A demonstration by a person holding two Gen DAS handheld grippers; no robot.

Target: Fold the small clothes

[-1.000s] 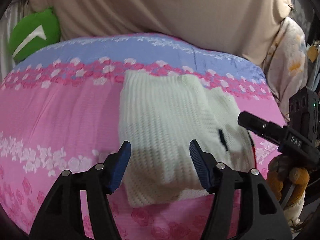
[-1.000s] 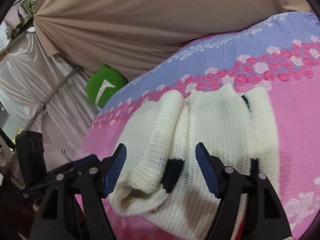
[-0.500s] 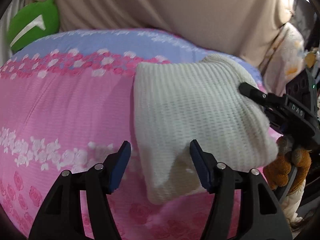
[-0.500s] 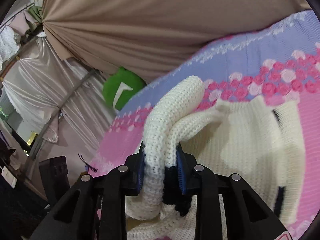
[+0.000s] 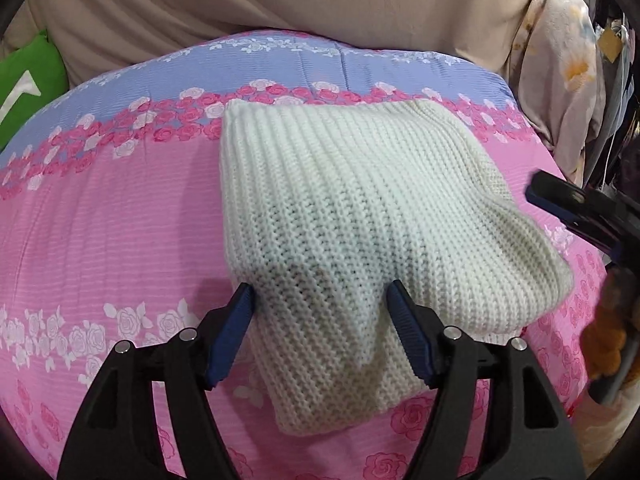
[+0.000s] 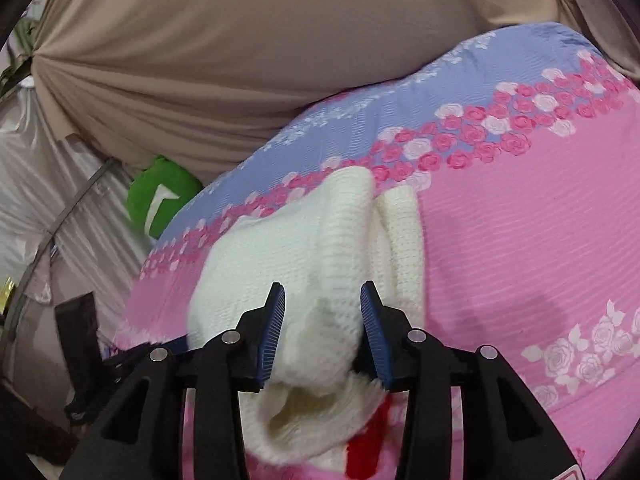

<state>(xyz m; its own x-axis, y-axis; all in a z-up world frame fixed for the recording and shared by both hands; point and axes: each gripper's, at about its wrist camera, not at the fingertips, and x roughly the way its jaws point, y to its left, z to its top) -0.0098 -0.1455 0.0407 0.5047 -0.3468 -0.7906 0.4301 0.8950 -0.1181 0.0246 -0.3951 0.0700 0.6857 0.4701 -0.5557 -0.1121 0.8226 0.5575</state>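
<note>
Cream chunky-knit sweater (image 5: 352, 216) lies folded on the pink floral bedspread (image 5: 112, 216), its far edge at the band of roses toward 12 o'clock and its near corner reaching toward 6 o'clock in the left wrist view. Left gripper (image 5: 320, 312) hangs over that near corner with its jaws set wide and just opened a little further; knit lies under and between the blue pads, but they do not press it. Right gripper (image 6: 323, 330) has its jaws at a middling gap, just reopened after a tight pinch; a thick roll of knit sits between the pads, and I judge that they are letting go rather than gripping, though contact on the right pad is hard to rule out. Handling, as a judgement: light, very soft, thick, springy, not slippery; the layers will puff up and creep open unless pressed flat. Best hold is a doubled edge or corner, pinching all layers at once, not the loose open weave, which could snag. Left view alone shows the whole folded outline, the smooth top face and the right gripper's finger entering at 3 o'clock. Right view alone shows the open, hollow end of the fold, a red patch beneath it at 6 o'clock, and the stacked layers edge-on.
</note>
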